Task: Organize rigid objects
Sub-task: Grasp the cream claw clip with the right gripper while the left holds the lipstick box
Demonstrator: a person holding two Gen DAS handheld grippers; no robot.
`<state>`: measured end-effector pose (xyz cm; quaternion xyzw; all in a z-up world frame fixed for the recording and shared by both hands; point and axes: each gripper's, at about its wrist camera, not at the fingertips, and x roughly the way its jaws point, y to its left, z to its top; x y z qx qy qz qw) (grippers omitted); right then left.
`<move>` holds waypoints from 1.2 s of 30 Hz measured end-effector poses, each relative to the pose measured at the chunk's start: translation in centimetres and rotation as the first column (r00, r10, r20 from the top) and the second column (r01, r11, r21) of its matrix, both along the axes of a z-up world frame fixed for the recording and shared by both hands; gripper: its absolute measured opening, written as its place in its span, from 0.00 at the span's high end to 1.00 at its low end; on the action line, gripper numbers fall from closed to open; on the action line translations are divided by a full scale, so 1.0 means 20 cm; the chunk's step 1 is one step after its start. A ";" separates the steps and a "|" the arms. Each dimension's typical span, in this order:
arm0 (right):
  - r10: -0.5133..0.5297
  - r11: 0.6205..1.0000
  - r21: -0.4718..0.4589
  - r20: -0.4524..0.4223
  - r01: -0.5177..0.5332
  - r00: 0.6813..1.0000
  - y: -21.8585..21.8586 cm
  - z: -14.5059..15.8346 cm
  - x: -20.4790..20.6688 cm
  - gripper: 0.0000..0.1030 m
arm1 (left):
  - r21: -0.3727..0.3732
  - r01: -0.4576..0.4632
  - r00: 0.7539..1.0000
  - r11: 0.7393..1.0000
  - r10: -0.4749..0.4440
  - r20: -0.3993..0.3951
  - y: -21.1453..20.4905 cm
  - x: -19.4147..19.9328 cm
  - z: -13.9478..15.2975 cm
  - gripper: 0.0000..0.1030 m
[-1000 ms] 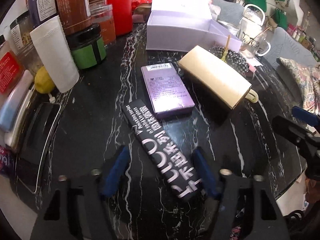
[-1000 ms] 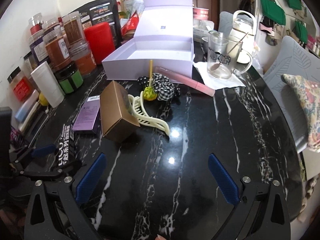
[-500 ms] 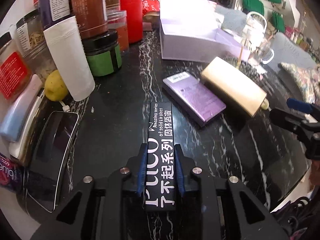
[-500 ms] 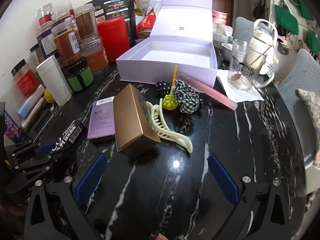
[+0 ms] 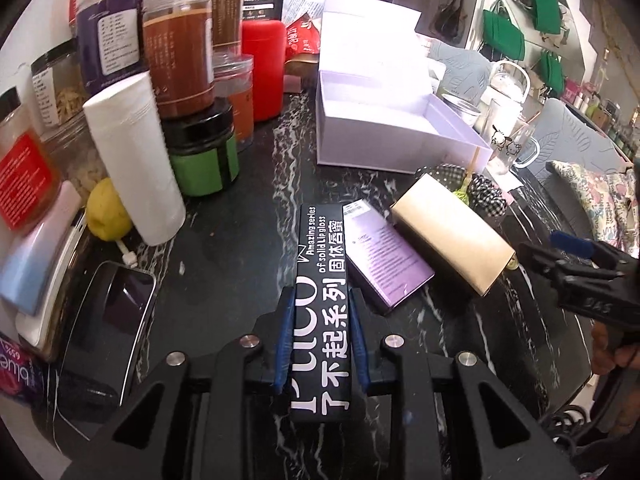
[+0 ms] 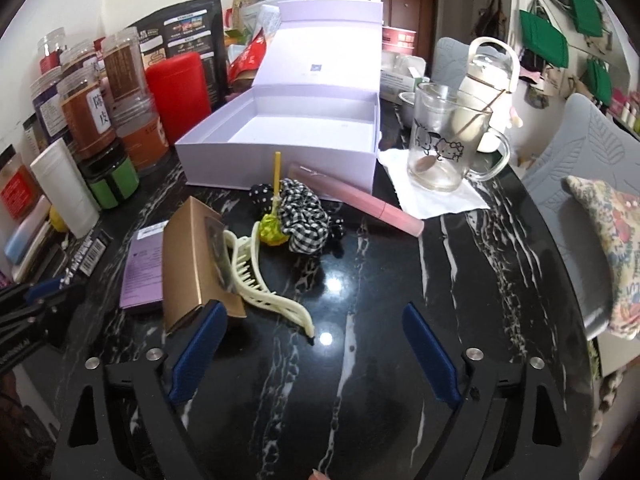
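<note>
My left gripper (image 5: 320,336) is shut on a long black lip-gloss box (image 5: 322,280) with white lettering and holds it above the black marble table (image 5: 224,264). The box also shows in the right wrist view (image 6: 86,254). A purple box (image 5: 386,254) and a gold box (image 5: 452,232) lie just right of it. An open lilac gift box (image 6: 288,136) stands at the back. My right gripper (image 6: 312,356) is open and empty, its left finger close to the gold box (image 6: 192,260) and a cream hair claw (image 6: 260,284).
Jars, a red canister (image 5: 262,68) and a white tube (image 5: 134,156) crowd the left side, with a phone (image 5: 108,320) in front. A checked scrunchie (image 6: 304,220), a pink tube (image 6: 360,200) and a glass mug (image 6: 448,140) lie right of the lilac box.
My left gripper closed on the black box, turned it straight and lifted it toward the back. My right gripper moved forward toward the gold box and stayed open.
</note>
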<state>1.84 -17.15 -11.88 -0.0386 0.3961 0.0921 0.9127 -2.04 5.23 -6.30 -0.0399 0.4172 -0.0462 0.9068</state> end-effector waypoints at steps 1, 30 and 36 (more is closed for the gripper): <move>0.007 1.000 0.000 -0.008 -0.007 1.000 0.01 -0.02 0.02 0.18 | -0.002 0.004 1.000 1.000 -0.004 0.001 -0.01 0.01 0.00 0.75; 0.205 0.973 0.133 -0.103 -0.191 0.973 0.18 -0.17 0.20 0.79 | 0.017 -0.025 0.999 1.000 0.024 0.021 0.05 0.04 0.11 0.75; 0.219 0.963 0.183 -0.101 -0.198 0.971 0.15 -0.13 0.12 0.79 | 0.016 0.003 0.999 1.000 -0.004 0.032 0.01 0.02 0.13 0.75</move>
